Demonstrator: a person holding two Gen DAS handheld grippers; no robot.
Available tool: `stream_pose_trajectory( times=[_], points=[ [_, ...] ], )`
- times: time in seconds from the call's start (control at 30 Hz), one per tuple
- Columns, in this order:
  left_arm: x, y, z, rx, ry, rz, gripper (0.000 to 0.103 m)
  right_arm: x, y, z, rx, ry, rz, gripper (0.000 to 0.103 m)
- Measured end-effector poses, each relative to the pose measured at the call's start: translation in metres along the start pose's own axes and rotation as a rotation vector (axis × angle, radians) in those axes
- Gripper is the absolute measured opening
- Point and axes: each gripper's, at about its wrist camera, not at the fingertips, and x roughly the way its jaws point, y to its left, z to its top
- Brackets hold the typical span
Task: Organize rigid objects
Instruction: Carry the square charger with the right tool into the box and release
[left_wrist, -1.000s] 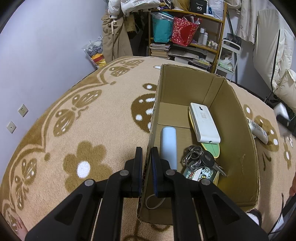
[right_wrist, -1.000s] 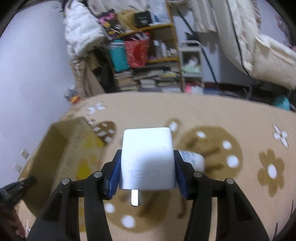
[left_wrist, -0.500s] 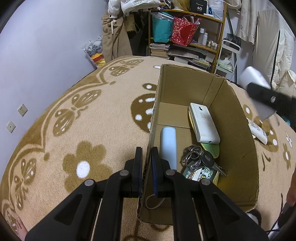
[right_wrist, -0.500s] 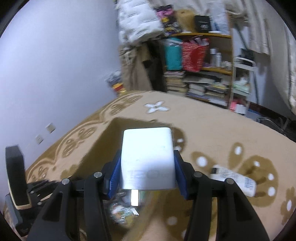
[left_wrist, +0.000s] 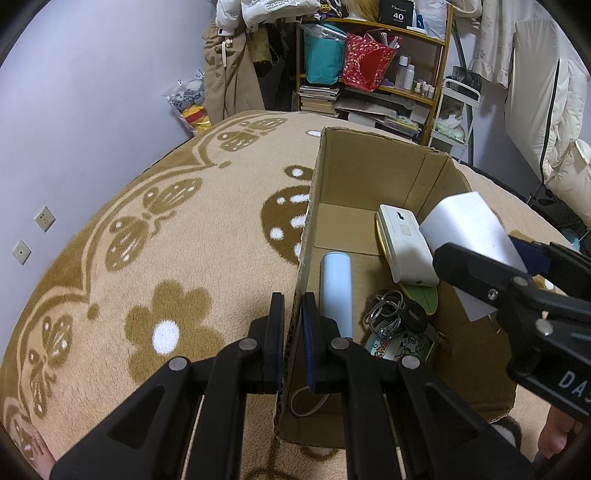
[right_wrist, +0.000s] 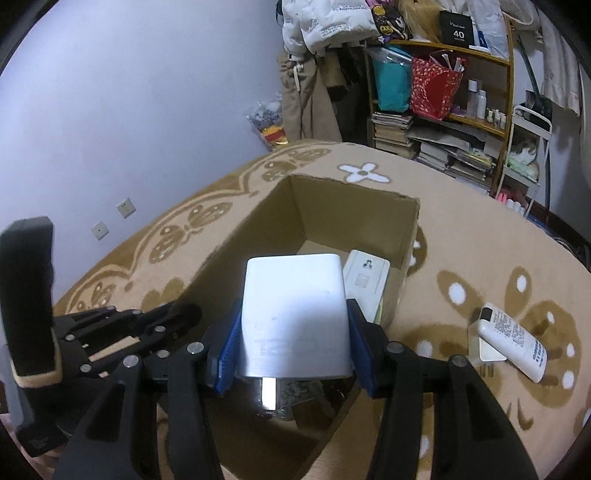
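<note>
Beige carpet (left_wrist: 184, 229) with brown flowers fills the left wrist view, a cluttered shelf (left_wrist: 388, 74) at the top; the box (left_wrist: 369, 173) stands open at centre right; the left claw (left_wrist: 292, 332) at the bottom is clamped on the box's near-left wall, one finger outside, one inside; in the box lie a white tube (left_wrist: 335, 288), a white socket (left_wrist: 404, 247) over a green thing, and keys (left_wrist: 395, 317); the right claw (left_wrist: 491, 258) enters from the right edge, gripping a white charger (left_wrist: 469, 229) above the box's right side.

Right wrist view: same carpet and lilac wall (right_wrist: 147, 110); the right claw (right_wrist: 293, 347) at lower centre is clamped on the charger (right_wrist: 293, 314), its plug pointing down, over the open box (right_wrist: 332, 206); the socket (right_wrist: 365, 280) shows just behind; the left claw (right_wrist: 184, 317) sits at lower left on the box wall; a white bottle (right_wrist: 513, 343) lies on the carpet at the right, touching a small white block.
</note>
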Motion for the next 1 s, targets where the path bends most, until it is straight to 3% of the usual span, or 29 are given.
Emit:
stream_pose_trajectory(
  times=[0.37,0.7,0.77,0.83,1.0],
  points=[
    [0.001,-0.002,-0.001,0.0,0.003,-0.002,0.009,0.012,-0.001,0.0,-0.011,0.031,-0.044,0.056],
    [0.002,-0.001,-0.001,0.001,0.01,-0.005,0.008,-0.011,-0.012,0.011,0.016,-0.051,-0.025,0.056],
    [0.001,0.0,-0.002,-0.01,0.01,-0.007,0.008,-0.019,-0.018,0.015,0.017,-0.072,-0.052,0.063],
    [0.001,0.001,-0.001,-0.012,0.011,-0.007,0.008,-0.027,-0.025,0.018,0.021,-0.104,-0.112,0.087],
    [0.001,0.002,0.001,-0.006,0.013,-0.004,0.008,-0.045,-0.055,0.021,0.034,-0.154,-0.203,0.103]
  ],
)
